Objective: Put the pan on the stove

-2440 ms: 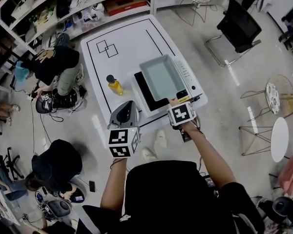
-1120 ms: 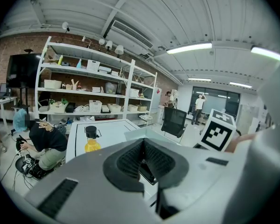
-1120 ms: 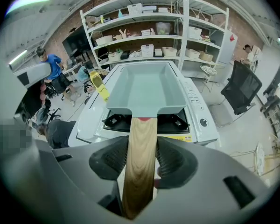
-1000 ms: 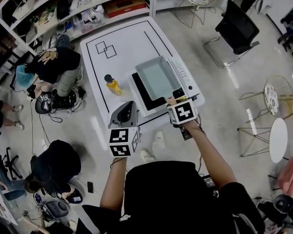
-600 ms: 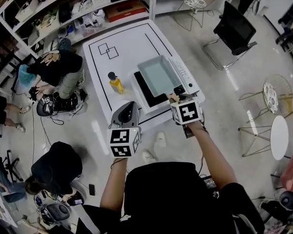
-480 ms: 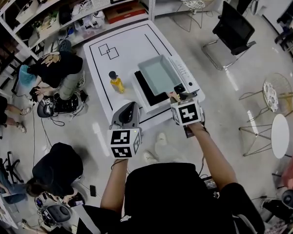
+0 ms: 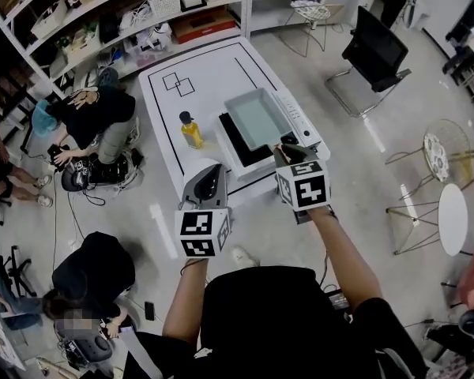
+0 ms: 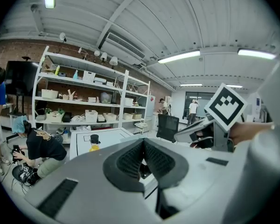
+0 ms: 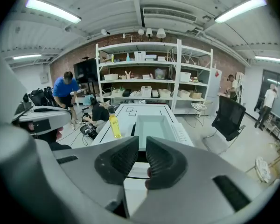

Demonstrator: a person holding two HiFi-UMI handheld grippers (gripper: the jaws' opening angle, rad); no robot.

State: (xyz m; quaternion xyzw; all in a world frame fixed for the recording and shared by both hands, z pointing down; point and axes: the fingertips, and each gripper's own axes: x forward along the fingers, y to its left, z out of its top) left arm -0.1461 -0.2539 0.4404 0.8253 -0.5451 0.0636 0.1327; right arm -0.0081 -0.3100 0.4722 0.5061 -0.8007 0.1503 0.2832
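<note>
The pale rectangular pan (image 7: 257,117) (image 9: 154,124) lies on the black stove (image 7: 235,142) (image 9: 132,130), which stands on the white table (image 7: 197,81). My right gripper (image 7: 287,151) (image 9: 142,144) hangs above and just short of the stove's near right corner, clear of the pan. Its jaws have just been closing; only a slim gap remains, with nothing in it. My left gripper (image 7: 208,172) (image 8: 143,144) floats off the table's near edge, pads together and empty.
A yellow bottle (image 7: 191,130) (image 9: 114,125) stands on the table left of the stove. The stove's white control strip (image 7: 299,117) runs along its right side. People (image 7: 91,109) crouch left of the table. Shelves (image 7: 142,14) line the far wall, and a black chair (image 7: 375,50) stands at right.
The right gripper has left the pan's near corner, risen and drawn back toward me. The pan stays on the stove. The left gripper has lifted slightly.
</note>
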